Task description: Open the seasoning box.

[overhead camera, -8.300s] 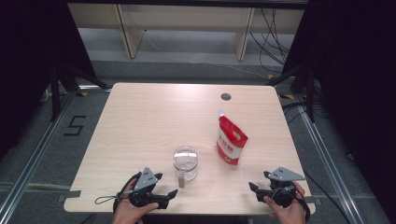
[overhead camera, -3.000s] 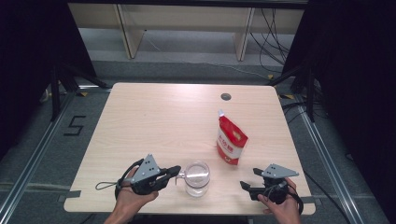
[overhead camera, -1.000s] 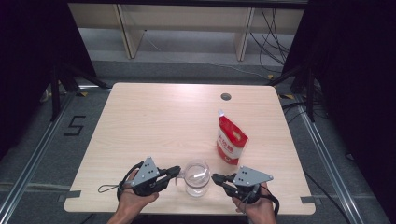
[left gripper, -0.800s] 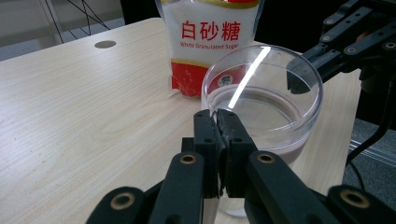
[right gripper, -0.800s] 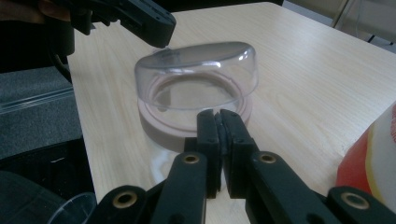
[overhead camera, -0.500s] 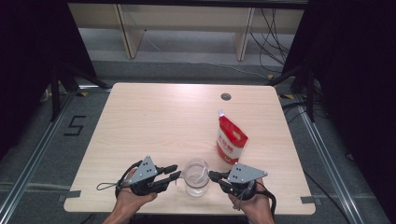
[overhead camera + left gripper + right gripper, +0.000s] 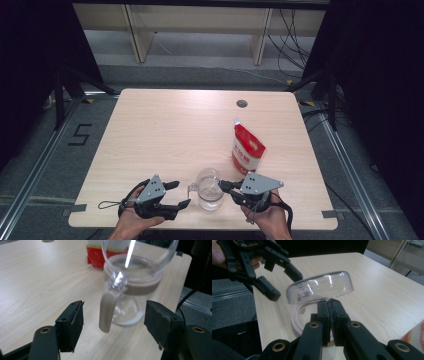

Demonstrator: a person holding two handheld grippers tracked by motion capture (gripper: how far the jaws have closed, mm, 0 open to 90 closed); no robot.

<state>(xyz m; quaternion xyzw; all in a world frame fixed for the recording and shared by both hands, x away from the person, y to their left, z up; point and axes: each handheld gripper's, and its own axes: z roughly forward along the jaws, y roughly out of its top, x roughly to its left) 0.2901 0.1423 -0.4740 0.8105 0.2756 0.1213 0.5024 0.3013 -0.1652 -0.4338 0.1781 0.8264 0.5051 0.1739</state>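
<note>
A clear jug (image 7: 209, 189) with a beige rim band and a beige handle (image 7: 107, 310) stands near the table's front edge. Its clear domed lid (image 7: 320, 287) is tilted up off the rim. My right gripper (image 7: 329, 306) is shut on the lid's near edge, and it reaches the jug from the right (image 7: 223, 185). My left gripper (image 7: 113, 320) is open, its jaws either side of the handle without touching it. It sits left of the jug (image 7: 179, 194). The right gripper view has the left gripper (image 7: 274, 272) at its upper left.
A red and white pouch (image 7: 246, 147) stands upright behind and to the right of the jug, and appears beyond the jug (image 7: 100, 255) from the left gripper. A small round hole (image 7: 242, 103) lies near the table's far edge. The table's front edge (image 7: 200, 226) is close under both hands.
My right gripper has come in from the right to the jug and shut on the lid, which now tilts up. My left gripper's jaws have spread apart beside the handle.
</note>
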